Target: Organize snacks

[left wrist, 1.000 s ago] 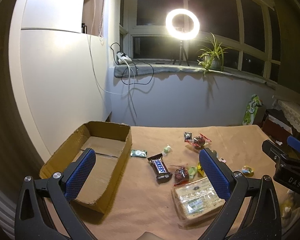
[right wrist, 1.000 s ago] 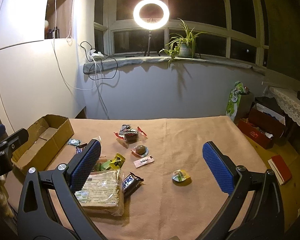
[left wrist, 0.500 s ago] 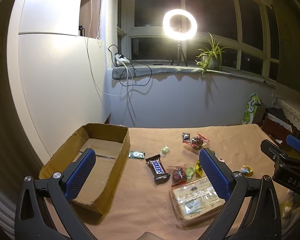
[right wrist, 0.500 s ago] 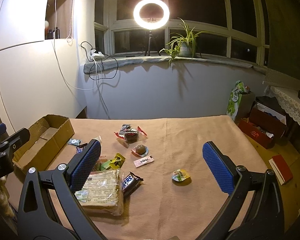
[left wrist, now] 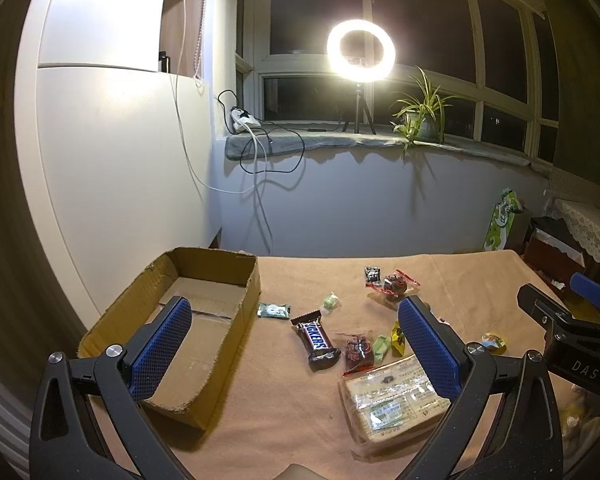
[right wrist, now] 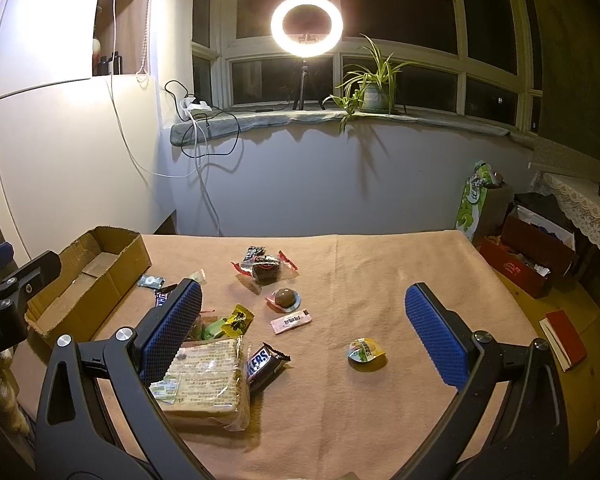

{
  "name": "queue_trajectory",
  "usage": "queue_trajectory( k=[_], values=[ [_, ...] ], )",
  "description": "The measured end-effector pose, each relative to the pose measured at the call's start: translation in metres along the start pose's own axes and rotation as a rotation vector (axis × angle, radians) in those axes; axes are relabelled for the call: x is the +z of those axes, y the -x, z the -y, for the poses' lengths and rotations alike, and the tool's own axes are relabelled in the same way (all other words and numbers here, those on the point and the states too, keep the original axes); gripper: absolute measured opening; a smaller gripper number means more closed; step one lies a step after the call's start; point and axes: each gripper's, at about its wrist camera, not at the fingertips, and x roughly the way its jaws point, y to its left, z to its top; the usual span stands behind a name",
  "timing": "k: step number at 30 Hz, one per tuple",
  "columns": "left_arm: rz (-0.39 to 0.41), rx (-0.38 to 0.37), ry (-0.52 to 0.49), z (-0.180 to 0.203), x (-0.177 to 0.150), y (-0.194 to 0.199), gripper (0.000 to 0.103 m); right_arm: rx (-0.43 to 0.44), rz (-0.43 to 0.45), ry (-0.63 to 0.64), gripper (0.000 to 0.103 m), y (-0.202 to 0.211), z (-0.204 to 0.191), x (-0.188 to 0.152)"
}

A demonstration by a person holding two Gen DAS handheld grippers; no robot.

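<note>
An open, empty cardboard box (left wrist: 204,280) (right wrist: 100,268) sits at the table's left. Snacks lie scattered beside it: a Snickers bar (left wrist: 316,338) (right wrist: 262,362), a large clear cracker pack (left wrist: 392,396) (right wrist: 208,380), a small green packet (left wrist: 274,310), red-wrapped candies (left wrist: 392,284) (right wrist: 266,268), a round brown candy (right wrist: 284,298), a pink packet (right wrist: 291,321) and a small jelly cup (right wrist: 364,350) (left wrist: 493,340). My left gripper (left wrist: 296,344) is open and empty above the box edge and snacks. My right gripper (right wrist: 302,320) is open and empty above the table's middle.
The table wears a peach cloth (right wrist: 380,272). A ring light (left wrist: 360,50) and a potted plant (left wrist: 420,120) stand on the windowsill behind. A white cabinet (left wrist: 112,168) stands at the left. Boxes and a green bag (right wrist: 474,200) sit on the floor at the right.
The left gripper has tilted up slightly, so the box and snacks sit a little lower in its view. The right gripper has hardly moved. Both stay open.
</note>
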Motion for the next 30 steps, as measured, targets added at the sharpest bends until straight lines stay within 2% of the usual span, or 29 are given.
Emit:
queue_trajectory(
  k=[17,24,30],
  values=[
    [-0.017,-0.006,0.003,0.000,-0.007,-0.005,0.103,0.027,-0.031,0.006,0.103,-0.009,0.000,-0.002],
    [-0.052,-0.040,0.023,-0.003,-0.015,-0.012,0.102,0.086,-0.080,-0.010,0.096,-0.021,0.002,-0.008],
    [-0.120,-0.083,0.049,-0.010,-0.029,-0.023,0.094,0.151,-0.144,-0.013,0.089,-0.034,0.004,-0.017]
  ],
)
